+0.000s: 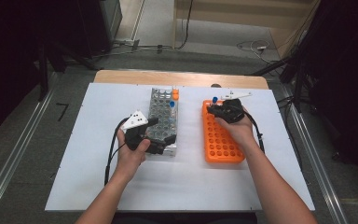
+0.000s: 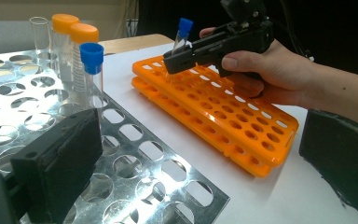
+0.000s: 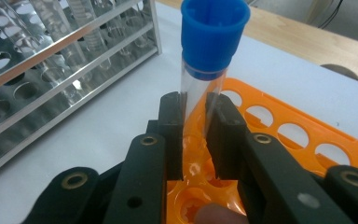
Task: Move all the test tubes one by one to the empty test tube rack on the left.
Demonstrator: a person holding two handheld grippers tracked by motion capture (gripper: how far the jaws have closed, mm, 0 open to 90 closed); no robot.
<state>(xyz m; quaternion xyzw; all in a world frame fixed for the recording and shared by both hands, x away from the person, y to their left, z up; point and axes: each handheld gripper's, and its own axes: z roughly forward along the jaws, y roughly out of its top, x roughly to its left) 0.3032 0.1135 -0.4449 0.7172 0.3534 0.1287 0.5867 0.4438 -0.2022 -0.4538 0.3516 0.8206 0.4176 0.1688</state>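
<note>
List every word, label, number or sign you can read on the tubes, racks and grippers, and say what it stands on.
None can be read.
Tube with orange cap: graduation marks on its wall, too small to read.
Orange rack, metal rack, blue-capped tube in the right gripper: no text visible.

The metal rack (image 2: 135, 154) is showing as polished sheet metal — bright, mirror-like, catching glare around its punched holes. The orange rack (image 2: 223, 112) is looking like moulded plastic, smooth with a soft sheen. The blue-capped tube (image 3: 200, 88) is appearing as clear, glossy glass or plastic, its cap (image 3: 214, 35) a ribbed, satin plastic. The right tool (image 3: 193, 140) is showing matt black plastic arms with brass-coloured rivets; the left tool (image 2: 205, 168) is wearing dull, slightly rough black pads. The desk (image 1: 98, 154) is lying under a smooth, matt white sheet — bare pale wood is showing at its far edge.
</note>
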